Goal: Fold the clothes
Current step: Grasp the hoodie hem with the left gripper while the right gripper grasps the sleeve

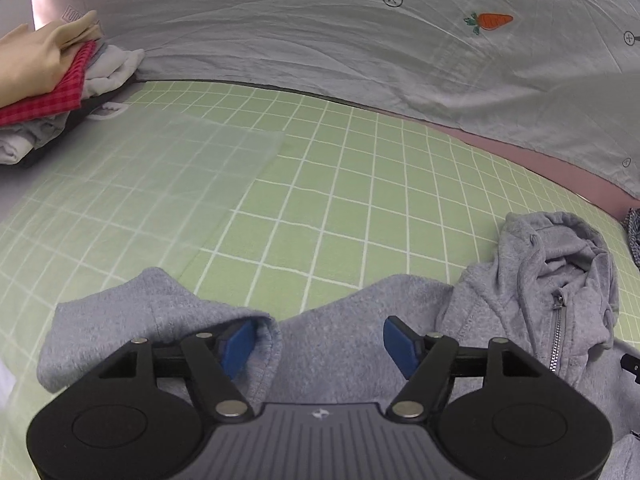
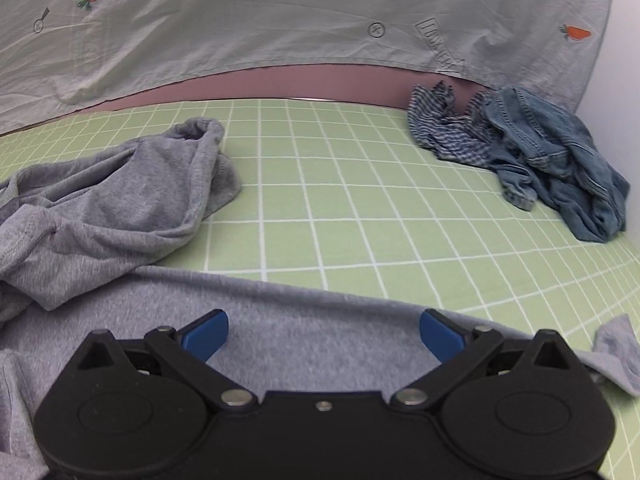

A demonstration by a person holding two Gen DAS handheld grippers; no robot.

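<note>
A grey zip hoodie (image 1: 336, 344) lies spread on the green checked sheet (image 1: 320, 200). Its hood and zipper (image 1: 556, 336) are at the right in the left wrist view. My left gripper (image 1: 320, 344) is open just over the grey fabric, a sleeve cuff by its left blue pad (image 1: 238, 346). In the right wrist view the hoodie (image 2: 320, 340) lies below my right gripper (image 2: 324, 334), which is open over its edge, and the hood (image 2: 120, 200) bunches at the left.
A stack of folded clothes (image 1: 52, 84) sits at the far left. A crumpled denim garment (image 2: 560, 160) and a striped cloth (image 2: 448, 132) lie at the far right. A grey carrot-print sheet (image 2: 280, 20) hangs behind the bed (image 2: 360, 208).
</note>
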